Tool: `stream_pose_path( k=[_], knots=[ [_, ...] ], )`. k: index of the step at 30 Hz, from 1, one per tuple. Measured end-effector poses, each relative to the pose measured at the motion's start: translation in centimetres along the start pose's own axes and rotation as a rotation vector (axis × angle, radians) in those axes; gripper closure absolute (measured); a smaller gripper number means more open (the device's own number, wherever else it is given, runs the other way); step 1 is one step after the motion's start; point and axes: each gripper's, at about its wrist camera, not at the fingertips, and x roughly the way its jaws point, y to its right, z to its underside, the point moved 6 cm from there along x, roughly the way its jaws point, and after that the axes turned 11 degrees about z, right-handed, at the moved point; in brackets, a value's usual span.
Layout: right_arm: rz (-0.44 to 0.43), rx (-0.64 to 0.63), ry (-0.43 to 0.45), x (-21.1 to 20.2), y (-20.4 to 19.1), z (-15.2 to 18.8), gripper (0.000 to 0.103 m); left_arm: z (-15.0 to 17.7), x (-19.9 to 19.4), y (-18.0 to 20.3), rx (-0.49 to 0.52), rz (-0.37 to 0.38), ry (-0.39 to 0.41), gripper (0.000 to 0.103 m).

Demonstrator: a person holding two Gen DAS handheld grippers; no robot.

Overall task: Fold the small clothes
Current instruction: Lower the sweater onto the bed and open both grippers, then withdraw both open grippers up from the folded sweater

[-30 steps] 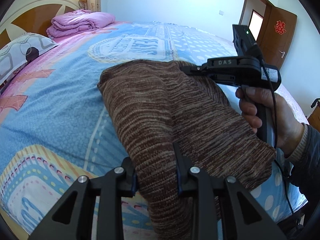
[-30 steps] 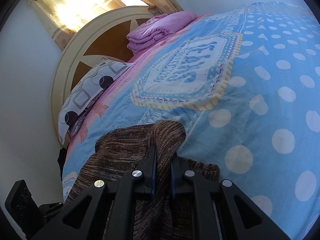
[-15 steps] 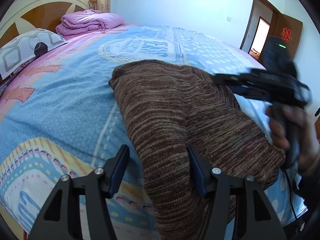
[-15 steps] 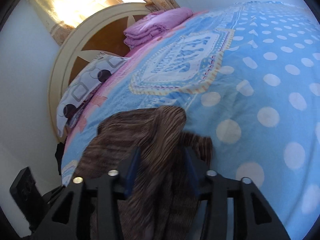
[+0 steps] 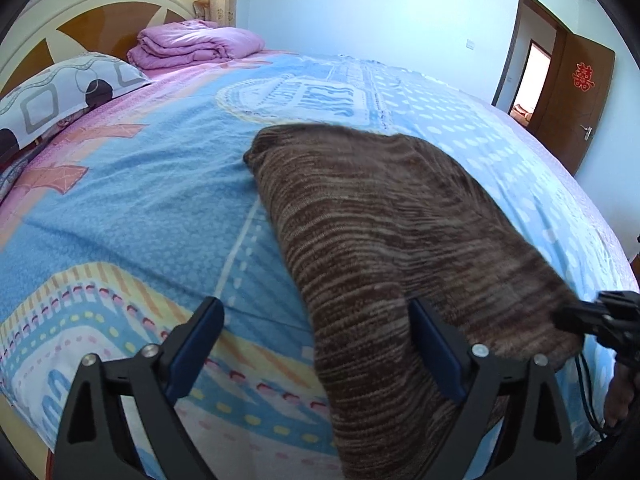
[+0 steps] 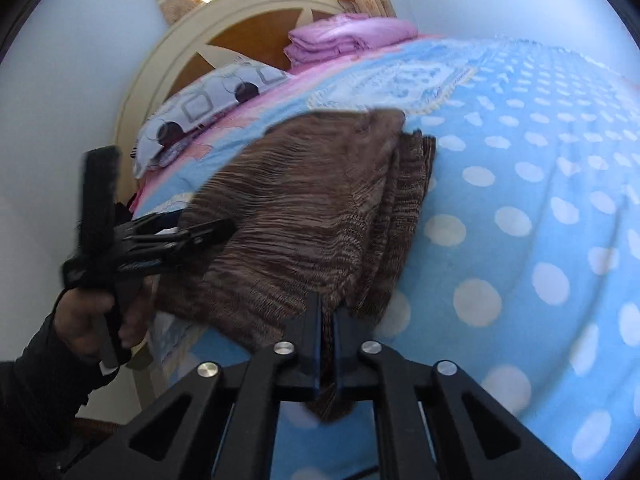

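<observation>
Brown striped knit garment (image 5: 384,216), folded, layered edges, on bedspread (image 5: 140,208)

The left gripper (image 5: 316,344) was spread wide with its fingers well apart, gripped by a bare hand (image 6: 90,316) in a dark sleeve, while the right gripper (image 6: 327,344) had its fingers pressed almost together, pinching brown fabric.

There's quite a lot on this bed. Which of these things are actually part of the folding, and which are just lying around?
Part of the folding:
- brown knitted garment
- left gripper, open
- right gripper, shut on the garment's near edge

Just lying about:
- folded purple blanket by the headboard
- patterned pillow
- blue bedspread, only the surface underneath
- wooden door
</observation>
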Motion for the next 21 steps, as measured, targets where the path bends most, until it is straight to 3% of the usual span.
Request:
stream_pose_path(
  k=[4, 6, 8, 11, 12, 16, 18, 19, 21],
  knots=[
    [0.156, -0.086, -0.051, 1.0, 0.8, 2.4, 0.100, 0.3, 0.6, 0.6, 0.036, -0.016, -0.025, 0.000],
    [0.099, 0.015, -0.047, 1.3, 2.0, 2.5, 0.100, 0.4, 0.8, 0.7, 0.044, -0.030, -0.026, 0.000],
    [0.080, 0.036, -0.035, 1.0, 2.2, 1.8, 0.097, 0.4, 0.6, 0.6, 0.048, -0.044, -0.026, 0.000],
    [0.120, 0.005, -0.002, 0.1, 1.7, 1.1, 0.064, -0.2, -0.3, 0.5, 0.055, -0.067, -0.027, 0.000],
    [0.109, 0.010, 0.024, -0.4, 1.4, 0.7, 0.059, -0.5, -0.7, 0.5, 0.066, -0.082, -0.013, 0.000],
    [0.058, -0.048, 0.107, -0.4, -0.8, -2.3, 0.059, -0.3, -0.5, -0.2, 0.042, -0.101, -0.021, 0.000],
    [-0.077, -0.058, 0.052, 2.0, -1.9, -3.5, 0.051, 0.3, 0.0, -0.3, 0.026, -0.104, -0.034, 0.000],
    [-0.067, -0.059, 0.004, 3.5, -1.8, -3.5, 0.051, 0.4, -0.1, -0.3, 0.019, -0.104, -0.027, 0.000],
    [0.043, -0.072, -0.075, 6.2, -0.6, -2.8, 0.055, 0.5, -0.7, 0.1, 0.026, -0.111, -0.036, 0.000]
  ],
)
